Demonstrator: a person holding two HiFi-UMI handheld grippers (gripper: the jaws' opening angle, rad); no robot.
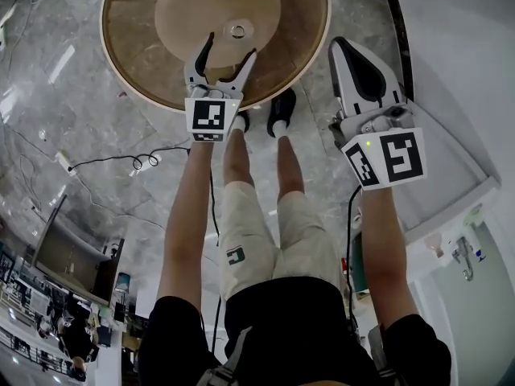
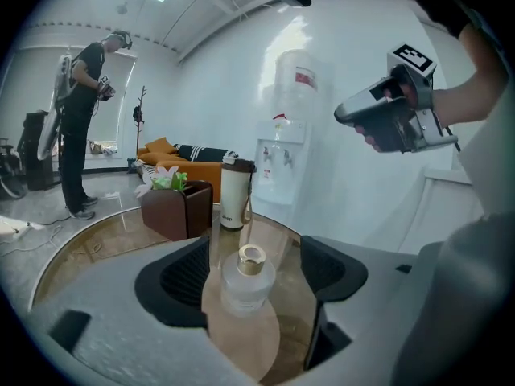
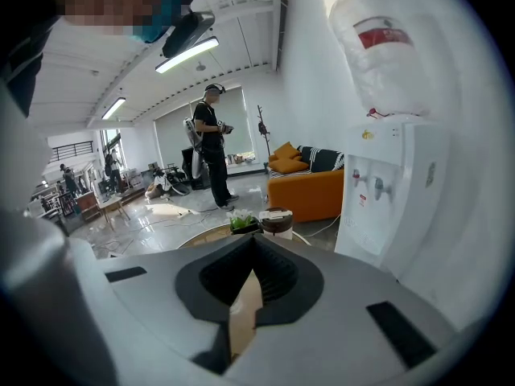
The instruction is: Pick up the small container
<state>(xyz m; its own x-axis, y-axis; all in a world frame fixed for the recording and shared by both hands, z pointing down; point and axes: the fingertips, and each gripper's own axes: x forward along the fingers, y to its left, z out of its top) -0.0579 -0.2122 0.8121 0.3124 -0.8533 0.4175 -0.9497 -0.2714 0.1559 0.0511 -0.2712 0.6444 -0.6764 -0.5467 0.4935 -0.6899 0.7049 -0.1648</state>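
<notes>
At far left of the left gripper view a person (image 2: 80, 127) stands on the floor, well behind the round table (image 2: 96, 248). Nearer, on the table's far side, sits a brown box (image 2: 179, 209) with flowers, and just right of it a white flask (image 2: 233, 195) stands upright. The left claw (image 2: 249, 296) is wide open over the table. The small container (image 2: 248, 278), a frosted bottle with a gold cap, stands upright on the tabletop between its jaws, and neither pad touches it. Behind it a water dispenser (image 2: 282, 163) stands against the white wall. To the right, the right claw (image 3: 251, 248) hangs beyond the table's edge, its jaws closed tip to tip with nothing between them.
</notes>
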